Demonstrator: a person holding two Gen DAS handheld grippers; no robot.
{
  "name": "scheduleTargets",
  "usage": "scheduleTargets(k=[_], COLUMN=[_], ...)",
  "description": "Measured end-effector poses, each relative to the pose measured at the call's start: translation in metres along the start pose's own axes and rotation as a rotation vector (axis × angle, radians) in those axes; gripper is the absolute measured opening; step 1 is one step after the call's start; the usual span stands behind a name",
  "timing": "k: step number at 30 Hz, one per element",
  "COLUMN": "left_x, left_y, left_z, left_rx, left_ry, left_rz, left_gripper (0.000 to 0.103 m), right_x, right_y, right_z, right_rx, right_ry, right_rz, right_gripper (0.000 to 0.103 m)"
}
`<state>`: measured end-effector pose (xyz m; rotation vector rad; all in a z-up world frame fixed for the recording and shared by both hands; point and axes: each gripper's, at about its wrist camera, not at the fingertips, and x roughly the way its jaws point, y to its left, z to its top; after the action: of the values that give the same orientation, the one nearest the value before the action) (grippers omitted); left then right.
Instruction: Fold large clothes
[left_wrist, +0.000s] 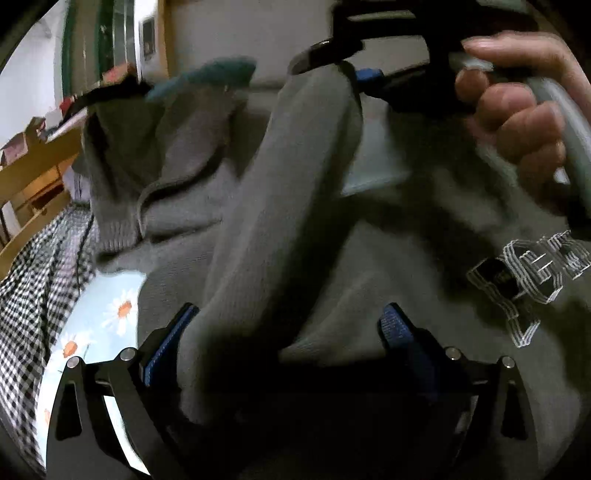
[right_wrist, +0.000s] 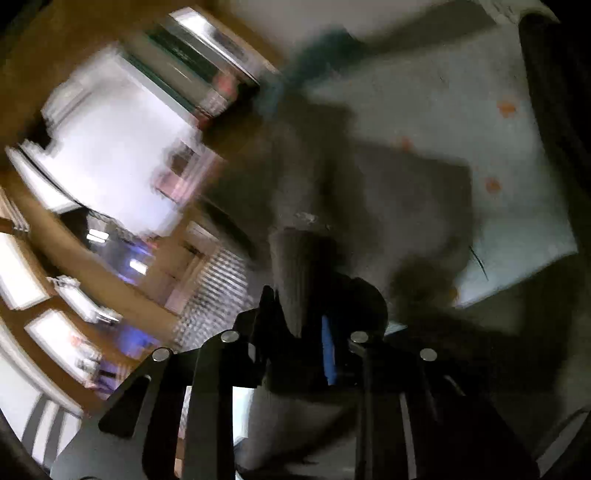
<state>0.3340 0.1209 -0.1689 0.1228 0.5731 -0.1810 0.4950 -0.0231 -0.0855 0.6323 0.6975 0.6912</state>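
A large grey hoodie (left_wrist: 280, 221) with white outlined letters on its chest fills the left wrist view. My left gripper (left_wrist: 291, 325) is open, its blue-padded fingers (left_wrist: 397, 325) wide apart with a grey sleeve lying between them. My right gripper (left_wrist: 354, 70) shows at the top of the left wrist view, held by a hand, shut on the sleeve's end. In the blurred right wrist view the right gripper (right_wrist: 299, 306) pinches the ribbed grey cuff (right_wrist: 295, 266), and the rest of the hoodie hangs below it.
The hoodie lies on a light blue sheet with daisy print (left_wrist: 107, 321), also seen in the right wrist view (right_wrist: 443, 103). A black-and-white checked cloth (left_wrist: 40, 280) lies at the left. A wooden bed frame (left_wrist: 33, 192) and shelves stand beyond.
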Motion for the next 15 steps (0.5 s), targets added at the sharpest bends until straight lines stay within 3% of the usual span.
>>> scheduleTargets(k=[4,7,10,12,13,15], left_x=[-0.041,-0.069,-0.088,-0.098,-0.101,-0.096], left_y=[-0.010,-0.022,-0.031,-0.035,-0.038,-0.040], left_z=[0.007,0.000,-0.012,-0.017,-0.020,-0.019], left_rx=[-0.046,-0.150,-0.264,-0.298,-0.296,-0.258], left_ry=[-0.098,-0.080,-0.052,-0.047,-0.052,-0.035], left_rz=[-0.112,-0.224,-0.308,-0.297,-0.252,-0.147], left_gripper=[0.096,0.096,0.096,0.096,0.096,0.096], right_x=[-0.079,-0.137,-0.188,-0.199,-0.196,-0.177], right_y=[0.003,-0.030,-0.092,-0.137,-0.148,-0.157], right_z=[-0.003,-0.008,-0.017,-0.035,-0.040,-0.059], right_rx=[-0.071,-0.030,0.138,0.268,0.309,0.350], right_ry=[-0.120,-0.198,-0.273,-0.167,-0.110,0.033], right_rz=[0.111,0.054,-0.036,-0.170,-0.187,-0.189], right_gripper=[0.017,0.009,0.009,0.012,0.012,0.041])
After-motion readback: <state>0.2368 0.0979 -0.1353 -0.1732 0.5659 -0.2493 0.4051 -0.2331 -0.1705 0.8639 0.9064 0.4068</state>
